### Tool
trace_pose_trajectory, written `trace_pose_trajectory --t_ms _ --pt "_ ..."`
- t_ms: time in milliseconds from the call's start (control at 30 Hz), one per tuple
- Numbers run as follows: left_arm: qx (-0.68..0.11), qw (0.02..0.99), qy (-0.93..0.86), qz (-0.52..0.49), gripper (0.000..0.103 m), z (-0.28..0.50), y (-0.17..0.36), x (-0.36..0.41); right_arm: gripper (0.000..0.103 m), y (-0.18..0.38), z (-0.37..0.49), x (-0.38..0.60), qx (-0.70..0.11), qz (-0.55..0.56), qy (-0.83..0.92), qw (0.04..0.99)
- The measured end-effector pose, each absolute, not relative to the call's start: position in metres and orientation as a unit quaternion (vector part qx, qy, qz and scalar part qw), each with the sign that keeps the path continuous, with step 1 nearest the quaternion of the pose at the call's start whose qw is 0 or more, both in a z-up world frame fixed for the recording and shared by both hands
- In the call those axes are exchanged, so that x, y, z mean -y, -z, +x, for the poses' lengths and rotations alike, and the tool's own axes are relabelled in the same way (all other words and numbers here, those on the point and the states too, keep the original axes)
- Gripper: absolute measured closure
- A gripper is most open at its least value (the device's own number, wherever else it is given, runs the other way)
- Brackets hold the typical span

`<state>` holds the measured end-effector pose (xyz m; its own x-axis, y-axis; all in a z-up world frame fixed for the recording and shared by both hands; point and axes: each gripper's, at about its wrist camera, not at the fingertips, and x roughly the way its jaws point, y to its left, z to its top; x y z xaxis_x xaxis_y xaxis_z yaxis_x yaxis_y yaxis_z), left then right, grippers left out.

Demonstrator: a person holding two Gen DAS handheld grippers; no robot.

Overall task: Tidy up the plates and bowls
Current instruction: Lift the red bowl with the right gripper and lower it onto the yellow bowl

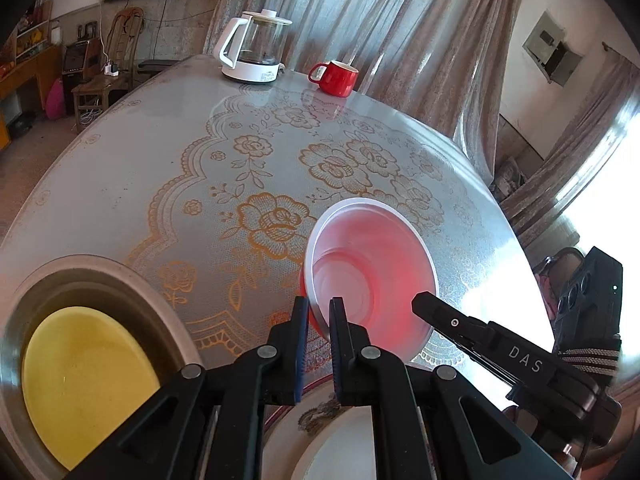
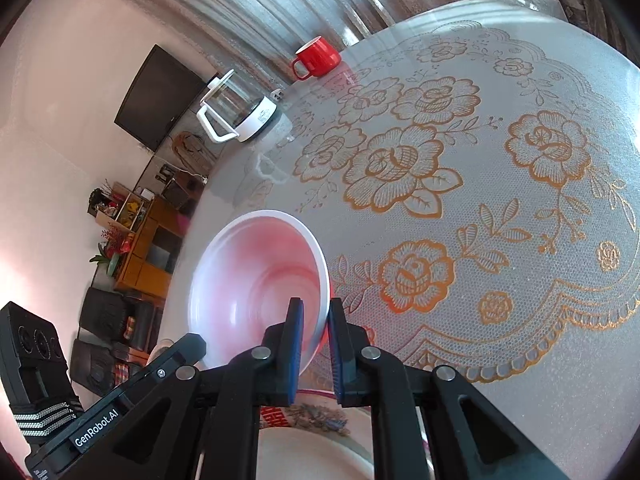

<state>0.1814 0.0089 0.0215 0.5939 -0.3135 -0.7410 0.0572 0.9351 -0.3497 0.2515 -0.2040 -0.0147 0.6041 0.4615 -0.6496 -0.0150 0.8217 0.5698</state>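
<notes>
Both tools grip one red bowl (image 1: 372, 272) with a white inside: the left tool (image 1: 319, 308) pinches its left rim, the right tool (image 2: 316, 312) its right rim. The bowl hangs tilted above the desk (image 1: 160, 168) (a white plate (image 1: 340, 448) lies under it).

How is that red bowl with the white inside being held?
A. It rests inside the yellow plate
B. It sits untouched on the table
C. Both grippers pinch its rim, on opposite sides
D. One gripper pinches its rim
C: the left gripper and the right gripper each clamp the rim of the red bowl with the white inside from opposite sides.
</notes>
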Motion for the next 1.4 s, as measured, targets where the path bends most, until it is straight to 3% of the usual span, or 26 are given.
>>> trace_pose_trajectory --t_ms 833,1400 --pt "-0.375 0.901 0.07 -0.206 0.094 0.105 -0.047 -0.111 0.092 -0.013 0.218 0.104 -0.42 0.21 -0.228 0.853" --pt "-0.377 0.89 0.033 -0.255 0.094 0.06 -0.023 -0.17 0.092 0.004 0.204 0.038 -0.451 0.169 -0.28 0.83"
